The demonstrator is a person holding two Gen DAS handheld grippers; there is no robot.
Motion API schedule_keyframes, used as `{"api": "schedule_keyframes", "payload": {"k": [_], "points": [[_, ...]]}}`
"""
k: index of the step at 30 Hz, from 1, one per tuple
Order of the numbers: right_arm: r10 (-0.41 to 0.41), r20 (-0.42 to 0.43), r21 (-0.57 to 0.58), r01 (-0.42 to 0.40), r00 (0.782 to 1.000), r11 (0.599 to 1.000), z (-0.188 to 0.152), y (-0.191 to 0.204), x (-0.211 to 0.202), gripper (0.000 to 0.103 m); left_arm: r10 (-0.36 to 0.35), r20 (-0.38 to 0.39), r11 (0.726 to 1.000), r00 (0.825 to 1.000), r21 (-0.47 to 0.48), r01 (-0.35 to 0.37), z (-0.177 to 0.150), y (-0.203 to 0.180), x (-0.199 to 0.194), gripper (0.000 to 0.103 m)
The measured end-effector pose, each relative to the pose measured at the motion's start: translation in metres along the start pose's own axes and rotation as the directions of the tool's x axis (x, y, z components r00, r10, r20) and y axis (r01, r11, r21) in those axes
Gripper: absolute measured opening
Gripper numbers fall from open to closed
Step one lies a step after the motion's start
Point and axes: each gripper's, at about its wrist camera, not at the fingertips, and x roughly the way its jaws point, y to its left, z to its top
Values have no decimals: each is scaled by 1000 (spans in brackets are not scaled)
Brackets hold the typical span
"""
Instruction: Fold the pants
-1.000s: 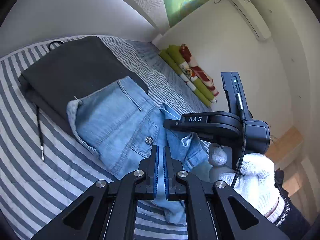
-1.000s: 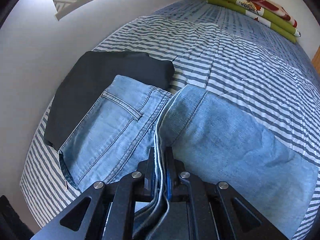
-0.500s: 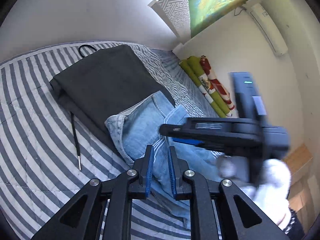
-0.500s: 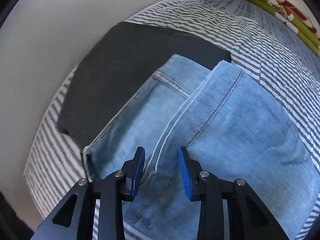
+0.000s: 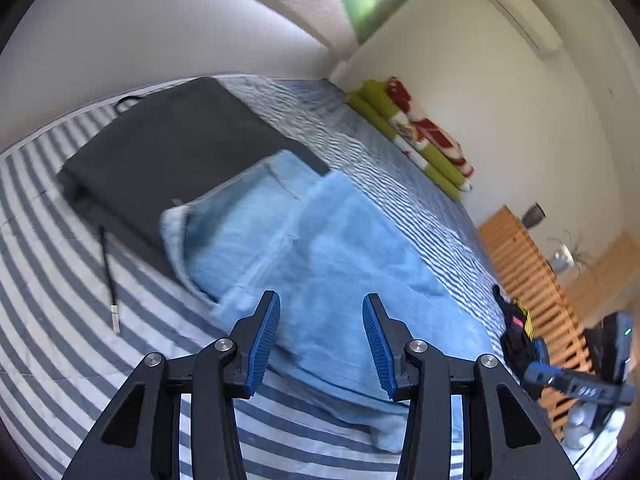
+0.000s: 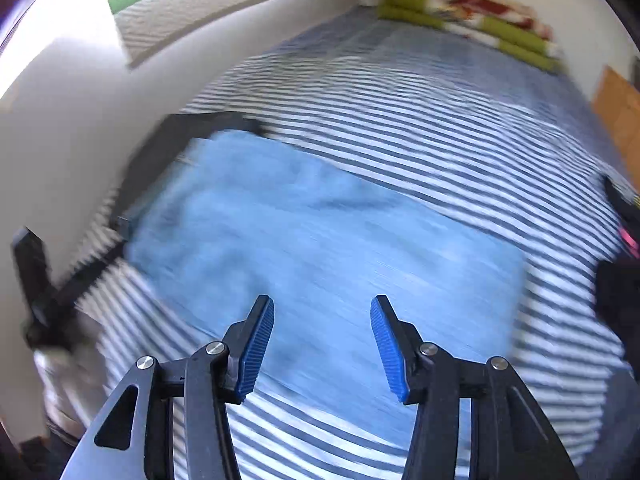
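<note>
Light blue jeans [image 5: 320, 256] lie folded on the striped bed, their far end resting on a black folded garment [image 5: 168, 148]. My left gripper [image 5: 320, 340] hovers just above the near edge of the jeans, its jaws opening, nothing between the blue pads. In the right wrist view the jeans [image 6: 312, 240] spread blurred below my right gripper [image 6: 322, 344], whose jaws are also opening and hold nothing. The right gripper [image 5: 560, 380] also shows at the lower right of the left wrist view, away from the jeans, in a white-gloved hand.
The bed carries a blue-and-white striped cover [image 5: 60, 280]. A black cord with a white tip [image 5: 110, 276] lies left of the jeans. A green and red folded blanket [image 5: 420, 140] sits by the far wall. A wooden slatted frame [image 5: 528, 268] runs along the bed's right side.
Both grippers let go of the jeans and opened. The right gripper pulled back and away to the right, out over the bed's near side; the left drew back slightly.
</note>
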Motion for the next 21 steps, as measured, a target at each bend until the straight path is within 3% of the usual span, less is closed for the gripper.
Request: {"api": "schedule_keyframes", "payload": {"k": [4, 6, 10, 13, 16, 17, 18, 19, 21], "points": [[-93, -61, 114, 100, 994, 988, -62, -70, 5, 47, -61, -54, 986, 997, 154, 69, -21, -57, 11, 46], [-46, -88, 216, 64, 995, 974, -85, -101, 11, 47, -48, -90, 975, 995, 211, 66, -33, -77, 24, 46], [102, -63, 374, -71, 993, 925, -109, -131, 23, 47, -27, -158, 974, 987, 219, 62, -47, -89, 48, 46], [155, -61, 409, -117, 986, 905, -113, -130, 34, 47, 34, -170, 976, 985, 218, 3, -51, -83, 61, 46], [195, -74, 412, -148, 978, 899, -113, -123, 44, 46, 34, -206, 984, 978, 176, 3, -51, -68, 73, 46], [214, -77, 422, -163, 974, 892, -114, -122, 44, 42, 45, -216, 984, 975, 177, -6, -52, -64, 79, 46], [249, -88, 439, -187, 964, 879, -115, -122, 44, 20, 55, -221, 983, 974, 184, -13, -52, -61, 81, 44], [265, -89, 448, -199, 960, 872, -112, -123, 42, 12, 68, -226, 981, 972, 194, -23, -53, -58, 86, 39], [299, -28, 435, -258, 954, 863, -106, -123, 13, 9, 100, -229, 973, 968, 225, -48, -54, -55, 87, 30]]}}
